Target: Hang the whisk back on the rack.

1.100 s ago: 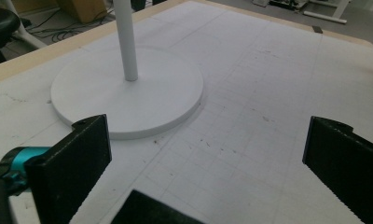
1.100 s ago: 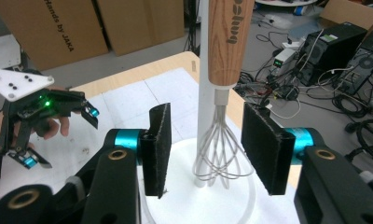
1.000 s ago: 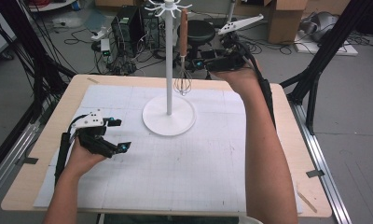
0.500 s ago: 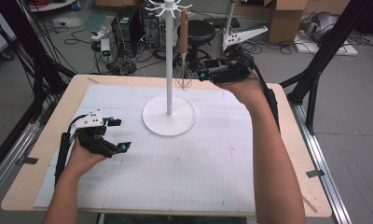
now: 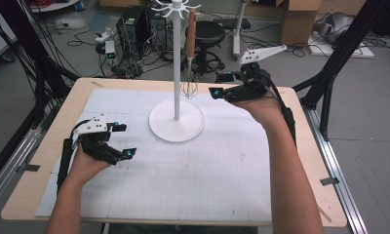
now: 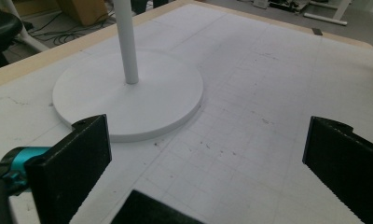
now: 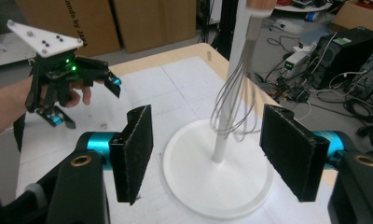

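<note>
Whisk (image 5: 189,84) hanging beside right tongs (image 5: 221,85)

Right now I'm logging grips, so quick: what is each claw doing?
Left claw: open, holding nothing, above the table.
Right claw: open, jaws just been opening, nothing between the pads; the whisk hangs beyond them on the stand.

A wire whisk (image 5: 189,86) of thin bright metal hangs by its smooth wooden handle (image 5: 191,33) from a matt white stand (image 5: 176,78). Beneath, a white gridded paper sheet (image 5: 222,170), scuffed with dark marks, covers the pale wood table (image 5: 81,95). The right gripper (image 7: 208,154) carries rough black pads (image 7: 138,149) on glossy teal fittings.
</note>
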Demonstrator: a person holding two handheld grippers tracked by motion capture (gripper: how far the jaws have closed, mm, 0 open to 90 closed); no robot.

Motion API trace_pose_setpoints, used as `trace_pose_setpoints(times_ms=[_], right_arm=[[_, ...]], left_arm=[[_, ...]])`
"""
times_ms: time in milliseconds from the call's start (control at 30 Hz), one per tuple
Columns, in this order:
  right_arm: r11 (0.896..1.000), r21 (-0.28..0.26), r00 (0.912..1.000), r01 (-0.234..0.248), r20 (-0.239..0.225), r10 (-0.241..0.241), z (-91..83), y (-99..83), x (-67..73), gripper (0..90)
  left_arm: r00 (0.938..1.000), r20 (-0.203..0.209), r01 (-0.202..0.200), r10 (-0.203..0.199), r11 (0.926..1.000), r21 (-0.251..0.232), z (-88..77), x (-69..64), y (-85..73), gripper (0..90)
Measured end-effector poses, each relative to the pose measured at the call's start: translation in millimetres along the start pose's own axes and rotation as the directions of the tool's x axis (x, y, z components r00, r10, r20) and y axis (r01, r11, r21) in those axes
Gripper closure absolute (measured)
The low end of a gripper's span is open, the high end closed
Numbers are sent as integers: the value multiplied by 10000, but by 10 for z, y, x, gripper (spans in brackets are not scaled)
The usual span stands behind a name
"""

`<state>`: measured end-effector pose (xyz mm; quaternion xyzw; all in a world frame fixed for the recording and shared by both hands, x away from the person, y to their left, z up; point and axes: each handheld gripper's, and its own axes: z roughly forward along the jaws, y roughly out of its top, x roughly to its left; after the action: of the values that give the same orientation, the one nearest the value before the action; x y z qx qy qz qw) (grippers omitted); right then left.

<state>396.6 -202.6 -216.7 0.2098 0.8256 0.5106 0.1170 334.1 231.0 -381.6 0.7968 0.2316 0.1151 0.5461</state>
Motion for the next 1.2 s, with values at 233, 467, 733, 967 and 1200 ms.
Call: trace_pose_setpoints(times_ms=[233, 467, 733, 967, 1200], right_arm=[[9998, -61, 9998, -197, -15, 197, -109, -242, -7, 303], [9992, -247, 9995, -316, -51, 315, -166, -482, 4, 264], [9987, -371, 9994, -336, -2, 336, -204, -687, 75, 223], [9981, -535, 9995, -303, -10, 303, -210, -891, 169, 209], [9947, -797, 9979, -650, 1, 652, -229, -1127, 178, 197]], left_arm=[[10000, 37, -23, 23, 10000, 7, 6, -3, 1, 16], [9999, 112, -40, 41, 10000, -36, 4, -9, 2, 16], [9996, 271, -64, 71, 9996, -285, -16, -13, 12, 17], [9995, 305, -43, 53, 9994, -329, -26, -19, 15, 16], [9995, 316, -46, 56, 9995, -321, -25, -20, 14, 16]])
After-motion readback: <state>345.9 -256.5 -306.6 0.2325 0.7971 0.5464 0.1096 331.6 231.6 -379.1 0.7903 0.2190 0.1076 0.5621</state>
